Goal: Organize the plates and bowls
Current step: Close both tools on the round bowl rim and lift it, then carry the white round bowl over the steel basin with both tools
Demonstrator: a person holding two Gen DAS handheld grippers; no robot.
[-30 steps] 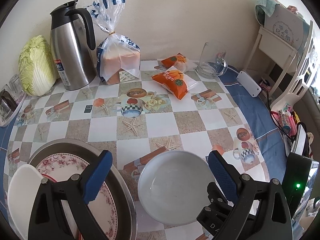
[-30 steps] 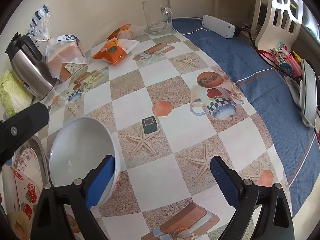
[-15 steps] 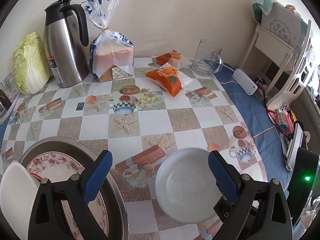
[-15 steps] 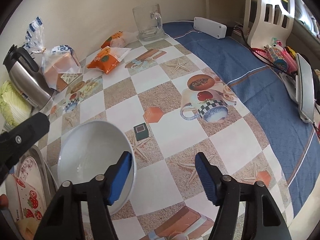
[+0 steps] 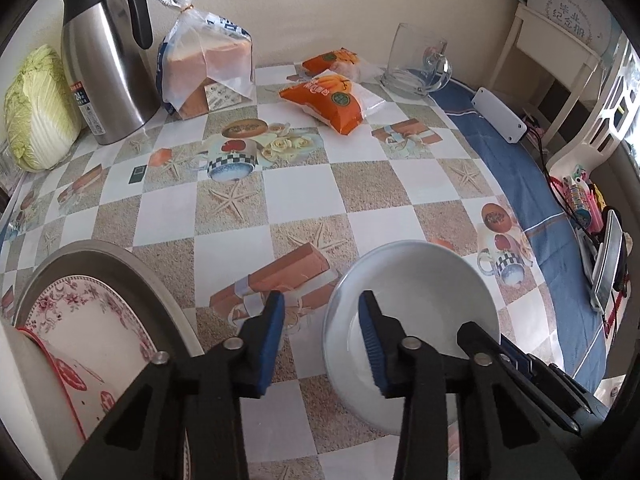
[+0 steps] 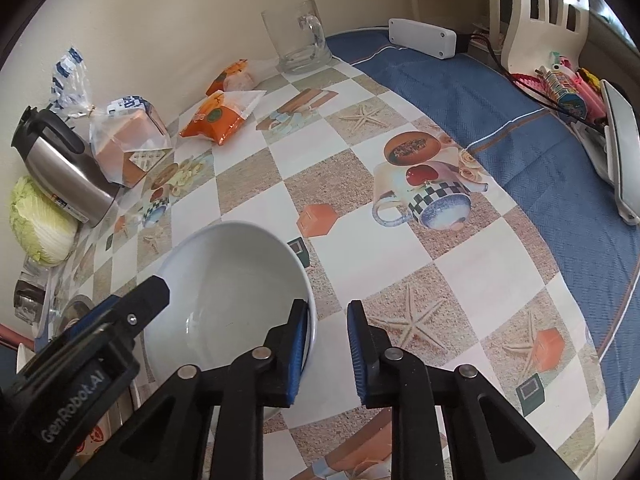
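Observation:
A white bowl [image 5: 420, 304] stands on the patterned tablecloth; it also shows in the right wrist view [image 6: 232, 284]. My left gripper [image 5: 322, 340] straddles its left rim, one finger inside, one outside, with a gap left. My right gripper [image 6: 326, 350] straddles its right rim the same way, jaws narrowed but apart from the rim. At the left, a floral plate [image 5: 80, 320] lies in a steel tray [image 5: 120, 256] with a white dish [image 5: 24, 392] beside it.
At the back stand a steel kettle [image 5: 104, 60], a cabbage [image 5: 36, 112], bagged bread [image 5: 208, 68], orange snack packs [image 5: 328, 96] and a glass mug [image 5: 416, 64]. A white box [image 5: 500, 116] and a phone [image 5: 608, 256] lie on the blue cloth at the right.
Both grippers have narrowed from wide open to a small gap and moved onto the bowl's opposite rims. The bowl sits further right in the left wrist view.

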